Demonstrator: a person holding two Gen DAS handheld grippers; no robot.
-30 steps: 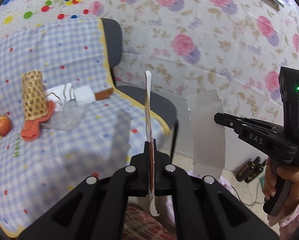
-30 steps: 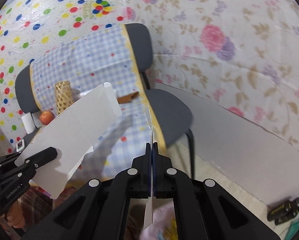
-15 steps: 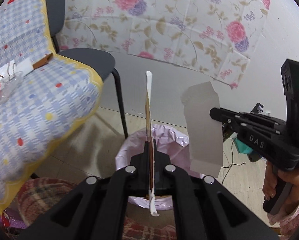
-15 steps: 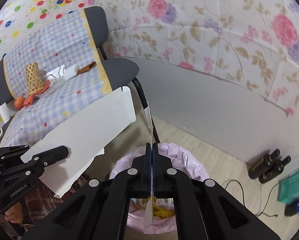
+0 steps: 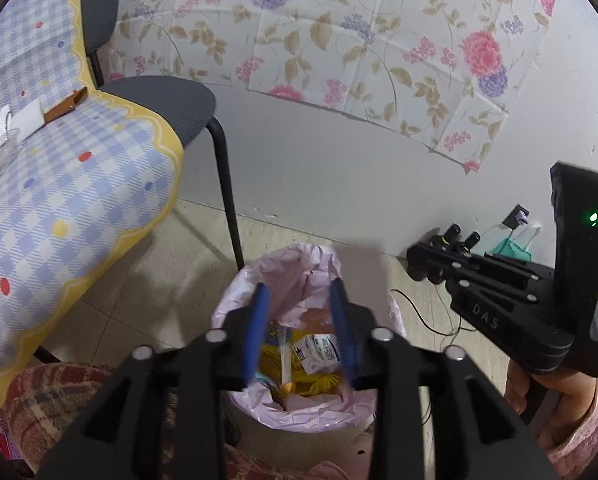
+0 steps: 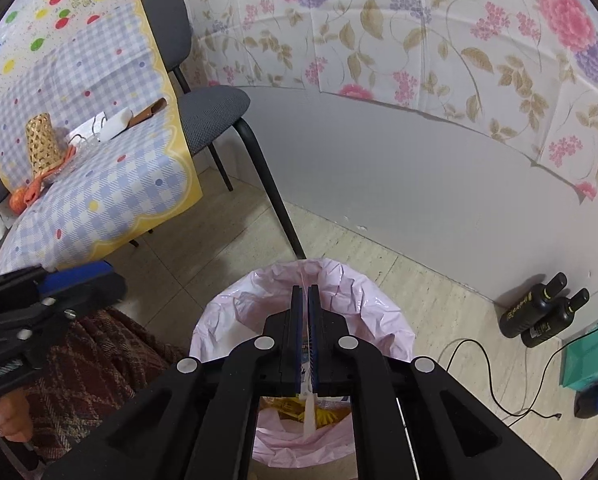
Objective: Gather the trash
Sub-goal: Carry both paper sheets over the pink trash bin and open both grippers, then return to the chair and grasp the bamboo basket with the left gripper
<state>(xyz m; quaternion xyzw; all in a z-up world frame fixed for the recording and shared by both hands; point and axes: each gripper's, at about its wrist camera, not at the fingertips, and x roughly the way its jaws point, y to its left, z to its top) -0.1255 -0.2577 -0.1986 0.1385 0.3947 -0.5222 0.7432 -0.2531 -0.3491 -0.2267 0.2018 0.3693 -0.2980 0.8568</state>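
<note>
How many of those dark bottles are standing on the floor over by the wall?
2: both dark bottles stand side by side, touching, on the floor against the wall, right of the pink-lined bin. More could be hidden out of view.

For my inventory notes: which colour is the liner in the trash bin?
Pale pink; the liner shows best in the right wrist view.

The black two-finger left gripper (image 5: 299, 320) tips steeply downward, its blue-padded fingers (image 5: 257, 328) standing apart, having just been opening, with nothing pinched between them. Beside it, the matching black right gripper (image 6: 309, 336) also angles down, jaws parted only a sliver after just easing open (a thin pale strip sits in the narrow gap; whether the pads press it is unclear). The right hand (image 5: 539, 396), in a fuzzy pink sleeve, wraps the handle; the left hand (image 6: 13, 416) curls round its own grip.
</note>
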